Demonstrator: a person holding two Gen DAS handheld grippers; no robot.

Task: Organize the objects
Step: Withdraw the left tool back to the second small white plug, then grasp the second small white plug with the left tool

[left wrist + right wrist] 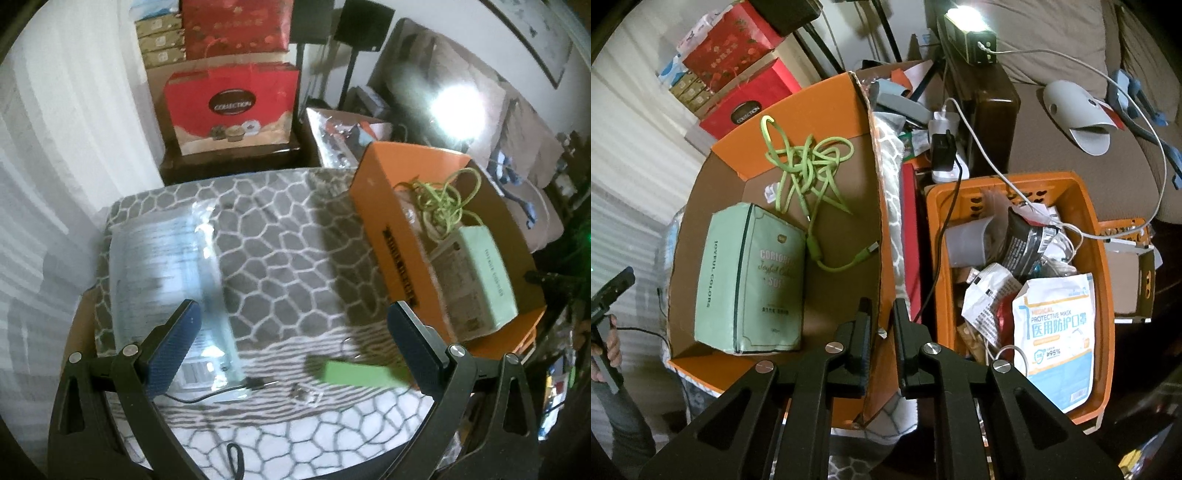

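My left gripper [294,308] stands open over a grey blanket with a white web pattern [280,236]. Below its fingers lie a green bar [364,373], a black cable end [255,384] and a clear plastic packet [166,266]. To the right sits an orange cardboard box [384,210] that holds a mint tissue pack [487,273] and a tangled green cable [443,199]. My right gripper [882,308] is shut on the box's right wall [882,206], one finger inside and one outside. The tissue pack [753,277] and the green cable [809,166] lie inside the box.
An orange plastic basket [1104,258] right of the box is full of packets, among them a mask pack [1060,332]. Red gift boxes [232,107] are stacked behind the blanket. A power strip with chargers [945,155] and white cords sit behind the basket. A person's hand [605,343] shows at far left.
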